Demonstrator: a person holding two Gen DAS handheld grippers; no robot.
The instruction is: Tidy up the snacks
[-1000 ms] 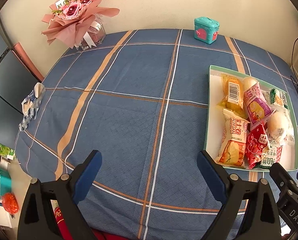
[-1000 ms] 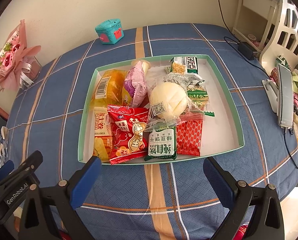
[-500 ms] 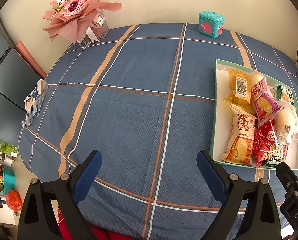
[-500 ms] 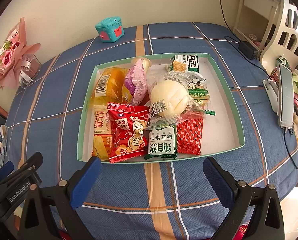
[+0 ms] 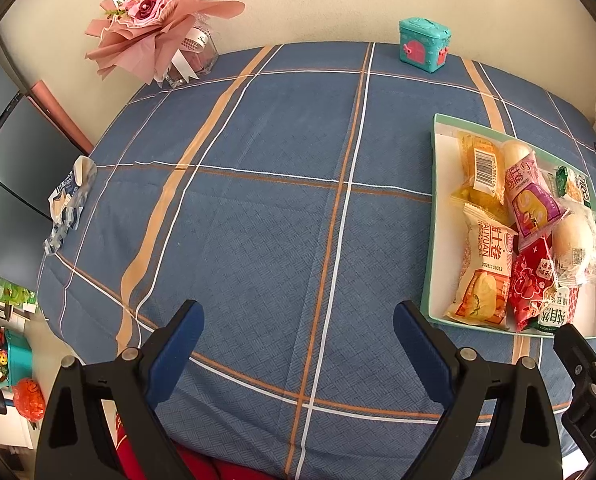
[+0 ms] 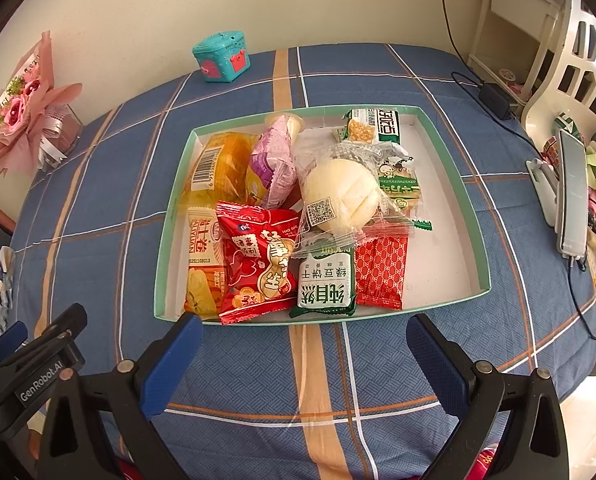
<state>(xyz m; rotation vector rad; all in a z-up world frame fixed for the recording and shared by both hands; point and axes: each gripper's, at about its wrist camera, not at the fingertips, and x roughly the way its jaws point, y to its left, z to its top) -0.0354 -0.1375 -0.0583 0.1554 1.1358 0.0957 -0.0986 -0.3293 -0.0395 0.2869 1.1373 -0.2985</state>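
A shallow green-rimmed white tray (image 6: 454,168) holds several wrapped snacks: a red packet (image 6: 258,264), a green-and-white biscuit pack (image 6: 325,284), a round white bun in clear wrap (image 6: 340,194), a yellow cake pack (image 6: 214,168) and a purple packet (image 6: 272,164). The tray also shows in the left wrist view (image 5: 432,216) at the right. My right gripper (image 6: 304,354) is open and empty, just in front of the tray's near rim. My left gripper (image 5: 298,340) is open and empty over bare blue cloth, left of the tray.
A blue plaid tablecloth (image 5: 258,200) covers the table. A pink bouquet (image 5: 158,20) and a teal toy box (image 5: 424,44) stand at the back by the wall. A crumpled wrapper (image 5: 68,204) lies at the left edge. A phone on a stand (image 6: 572,196) and cables are at the right.
Both grippers have drawn back slightly toward the table's near edge, so the tray sits a little farther off in both views. Jaws stay open.
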